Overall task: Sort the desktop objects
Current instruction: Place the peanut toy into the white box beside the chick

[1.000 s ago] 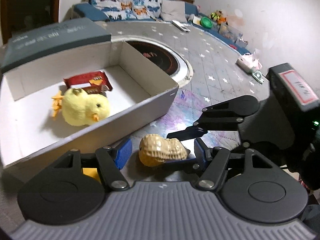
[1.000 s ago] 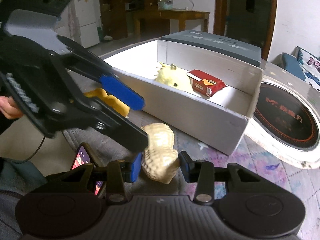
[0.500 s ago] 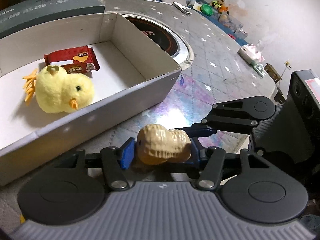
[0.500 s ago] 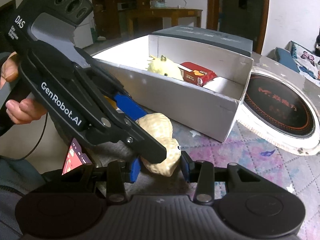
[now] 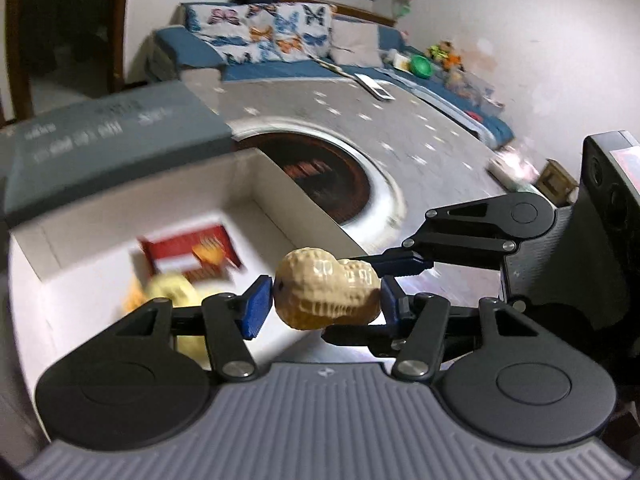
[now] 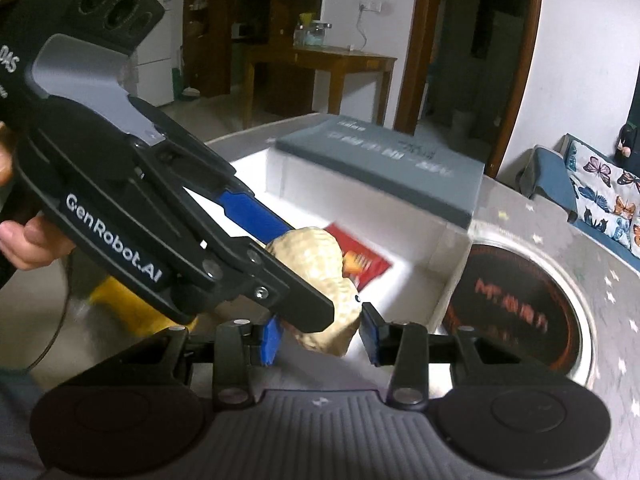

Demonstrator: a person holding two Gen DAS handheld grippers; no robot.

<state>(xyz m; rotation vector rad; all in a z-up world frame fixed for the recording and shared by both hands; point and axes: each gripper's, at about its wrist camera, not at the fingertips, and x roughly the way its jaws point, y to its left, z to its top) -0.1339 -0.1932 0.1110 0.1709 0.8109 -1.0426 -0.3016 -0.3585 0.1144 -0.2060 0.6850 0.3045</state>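
A yellow plush toy (image 5: 176, 296) at lower left of the left wrist view was blurred and partly hidden behind the left gripper (image 5: 322, 300). The red packet (image 5: 192, 254) above it was smeared. In the right wrist view, lettering on the grey lid (image 6: 384, 160) was unreadable, and a hand (image 6: 28, 240) was cut off at the left edge.

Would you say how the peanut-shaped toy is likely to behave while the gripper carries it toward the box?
The peanut toy probably is stiff: its ridged shell shows no dent between the left gripper pads. It looks light, since an end-to-end pinch holds it up. Its rounded ends may let it pivot or slip, and once released into the white box it could roll.
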